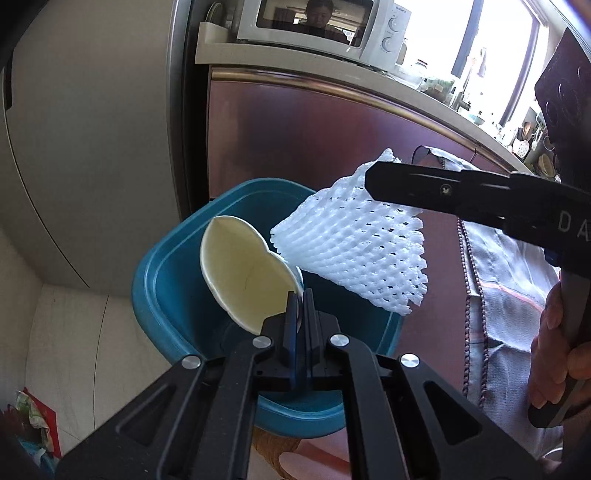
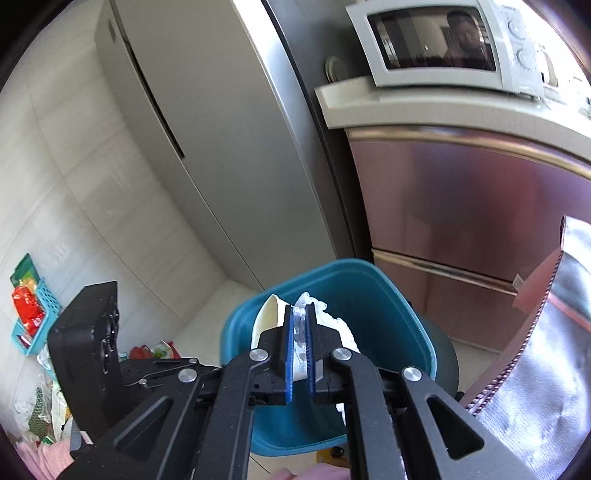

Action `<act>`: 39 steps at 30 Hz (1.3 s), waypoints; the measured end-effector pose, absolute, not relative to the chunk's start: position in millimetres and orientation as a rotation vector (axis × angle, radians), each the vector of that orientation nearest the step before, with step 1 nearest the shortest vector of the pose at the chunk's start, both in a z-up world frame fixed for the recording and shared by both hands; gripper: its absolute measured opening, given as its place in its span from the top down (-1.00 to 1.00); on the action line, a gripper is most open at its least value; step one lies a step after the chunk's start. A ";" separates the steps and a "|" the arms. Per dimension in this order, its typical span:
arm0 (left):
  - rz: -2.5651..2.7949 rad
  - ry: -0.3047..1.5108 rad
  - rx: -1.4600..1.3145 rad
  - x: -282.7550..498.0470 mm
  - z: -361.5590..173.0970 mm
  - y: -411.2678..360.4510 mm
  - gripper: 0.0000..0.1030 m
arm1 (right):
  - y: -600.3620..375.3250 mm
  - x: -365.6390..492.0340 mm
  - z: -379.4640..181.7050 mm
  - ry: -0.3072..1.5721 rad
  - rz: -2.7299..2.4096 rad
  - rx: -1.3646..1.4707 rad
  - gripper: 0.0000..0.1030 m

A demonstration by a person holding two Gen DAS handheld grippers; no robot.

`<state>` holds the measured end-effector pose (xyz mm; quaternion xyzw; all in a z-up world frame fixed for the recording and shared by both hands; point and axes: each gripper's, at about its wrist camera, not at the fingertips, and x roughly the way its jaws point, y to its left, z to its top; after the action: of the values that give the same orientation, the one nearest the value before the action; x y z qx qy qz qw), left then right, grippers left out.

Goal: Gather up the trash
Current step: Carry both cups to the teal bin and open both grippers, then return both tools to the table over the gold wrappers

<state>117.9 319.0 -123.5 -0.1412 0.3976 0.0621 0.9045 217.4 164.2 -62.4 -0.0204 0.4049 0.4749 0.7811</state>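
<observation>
A teal plastic bin (image 1: pixel 162 280) stands on the floor, seen from above in both views. My left gripper (image 1: pixel 301 297) is shut on the rim of a crushed cream paper cup (image 1: pixel 240 269), which hangs over the bin's mouth. My right gripper (image 1: pixel 370 182) comes in from the right, shut on a white foam net sleeve (image 1: pixel 354 251) that dangles above the bin's right side. In the right wrist view the right gripper (image 2: pixel 300 314) pinches the foam net (image 2: pixel 334 325) between blue pads, over the bin (image 2: pixel 391 314). The cup (image 2: pixel 267 315) shows just left of it.
A grey fridge (image 2: pixel 207 140) stands left of the bin, a pink-fronted cabinet (image 1: pixel 314 129) behind it with a microwave (image 1: pixel 325 26) on top. A cloth (image 1: pixel 506 277) hangs at the right. A person's hand (image 1: pixel 554 339) grips the right handle. Packets and a small blue basket (image 2: pixel 33 306) clutter the floor at left.
</observation>
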 end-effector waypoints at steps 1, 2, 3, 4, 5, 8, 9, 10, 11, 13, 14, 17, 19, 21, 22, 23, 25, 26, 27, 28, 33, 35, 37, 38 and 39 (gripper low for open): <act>0.126 0.827 -0.295 120.7 -125.8 319.7 0.93 | 164.4 218.7 -65.3 0.887 1.017 -0.047 0.90; 0.124 0.832 -0.296 123.0 -129.3 318.5 0.93 | 168.8 223.4 -69.5 0.902 1.008 -0.046 0.86; 0.122 0.837 -0.298 125.5 -132.9 317.5 0.93 | 168.6 226.2 -72.0 0.916 0.998 -0.039 0.86; 0.119 0.839 -0.301 127.7 -134.6 317.2 0.93 | 166.8 227.6 -72.7 0.922 0.989 -0.033 0.86; 0.118 0.841 -0.302 128.2 -136.3 315.7 0.92 | 165.9 228.9 -73.7 0.924 0.980 -0.034 0.83; 0.120 0.843 -0.302 132.8 -137.9 313.2 0.92 | 161.3 230.3 -76.7 0.928 0.968 -0.039 0.81; 0.121 0.840 -0.303 133.6 -138.2 312.2 0.92 | 159.0 229.9 -76.8 0.926 0.964 -0.037 0.80; 0.126 0.835 -0.303 133.8 -136.7 310.4 0.91 | 155.6 229.6 -77.3 0.925 0.962 -0.033 0.78; 0.128 0.827 -0.302 133.2 -134.9 308.1 0.84 | 151.8 229.1 -76.8 0.923 0.959 -0.029 0.78; 0.130 0.809 -0.294 130.6 -129.5 304.3 0.77 | 142.5 226.3 -74.6 0.914 0.953 -0.025 0.78; 0.128 0.797 -0.287 126.4 -126.0 302.1 0.76 | 136.2 224.2 -73.4 0.910 0.957 -0.018 0.76; 0.110 0.750 -0.259 120.4 -108.6 288.6 0.62 | 113.6 217.6 -64.9 0.885 0.961 0.001 0.66; 0.086 0.705 -0.236 117.6 -93.9 276.4 0.47 | 92.3 209.1 -56.8 0.859 0.966 0.014 0.59; 0.053 0.659 -0.214 112.0 -78.8 262.7 0.28 | 65.3 198.0 -46.5 0.828 0.957 0.022 0.48; 0.026 0.632 -0.205 108.4 -71.5 253.3 0.15 | 52.1 191.7 -40.9 0.811 0.947 0.023 0.38; -0.003 0.613 -0.200 108.0 -65.2 243.1 0.03 | 36.4 185.3 -35.3 0.789 0.928 0.024 0.32; -0.082 0.580 -0.189 106.2 -52.7 220.6 -0.05 | 3.2 173.7 -26.2 0.757 0.884 0.033 0.22; -0.120 0.566 -0.184 105.8 -48.1 208.2 -0.11 | -14.8 168.1 -22.3 0.739 0.849 0.039 0.17; -0.158 0.556 -0.177 106.4 -44.2 195.0 -0.15 | -31.6 163.1 -18.7 0.728 0.819 0.045 0.16; -0.203 0.549 -0.169 107.9 -40.6 179.8 -0.22 | -47.1 157.3 -15.6 0.719 0.786 0.049 0.15; -0.408 0.557 -0.136 122.2 -30.0 101.0 -0.29 | -135.0 128.4 -6.4 0.663 0.578 0.080 0.09; -0.483 0.577 -0.132 126.9 -31.2 66.0 -0.29 | -165.2 117.9 -5.2 0.648 0.507 0.107 0.09; -0.550 0.598 -0.125 123.7 -35.9 37.0 -0.29 | -193.1 107.6 -4.5 0.630 0.436 0.120 0.09; -0.575 0.605 -0.120 121.8 -38.5 23.8 -0.29 | -206.9 105.0 -4.9 0.622 0.409 0.129 0.09; -0.604 0.614 -0.115 117.3 -41.1 9.8 -0.29 | -221.0 101.1 -5.8 0.617 0.378 0.141 0.09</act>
<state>117.3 9.8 -41.1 -0.0558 0.2975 -0.2924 0.9071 101.1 -221.0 -5.8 0.0689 0.3014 0.1848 0.9329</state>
